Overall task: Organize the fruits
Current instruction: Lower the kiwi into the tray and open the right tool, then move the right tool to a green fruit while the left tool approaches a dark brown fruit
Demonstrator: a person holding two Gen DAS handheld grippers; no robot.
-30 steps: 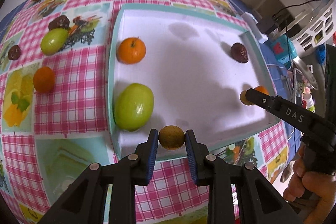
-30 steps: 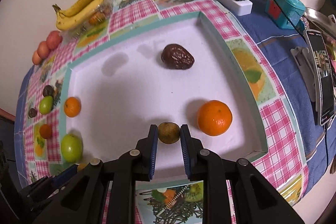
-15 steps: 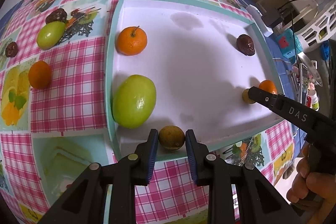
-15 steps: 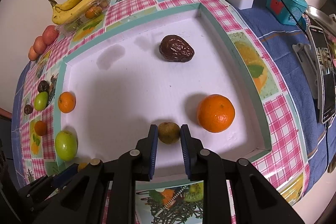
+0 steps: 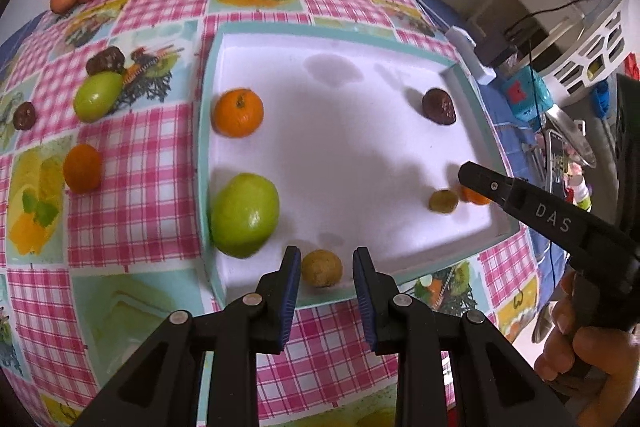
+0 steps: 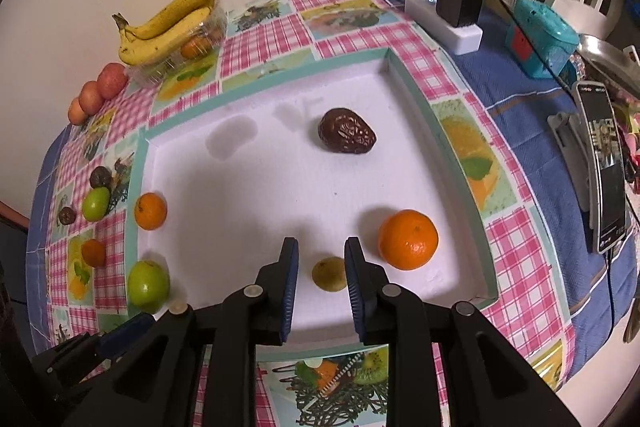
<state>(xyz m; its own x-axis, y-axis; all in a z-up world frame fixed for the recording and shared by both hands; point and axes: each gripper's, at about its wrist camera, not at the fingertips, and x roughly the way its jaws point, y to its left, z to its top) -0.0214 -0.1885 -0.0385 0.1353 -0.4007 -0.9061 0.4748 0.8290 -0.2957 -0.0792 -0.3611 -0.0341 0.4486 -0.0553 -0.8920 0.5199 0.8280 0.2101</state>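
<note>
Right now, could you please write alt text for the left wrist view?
The open left gripper brackets a small brownish-yellow round fruit lying in the white foam tray, beside a large green fruit and an orange mandarin. The right gripper reaches in over another small fruit.

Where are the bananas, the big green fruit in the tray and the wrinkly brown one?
bananas (image 6: 168,23), right wrist view, middle of bunch
green fruit (image 5: 244,214), left wrist view, centre
brown fruit (image 6: 346,137), right wrist view, centre

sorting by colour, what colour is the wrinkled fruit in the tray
Dark reddish brown, clearest in the right wrist view.
</note>
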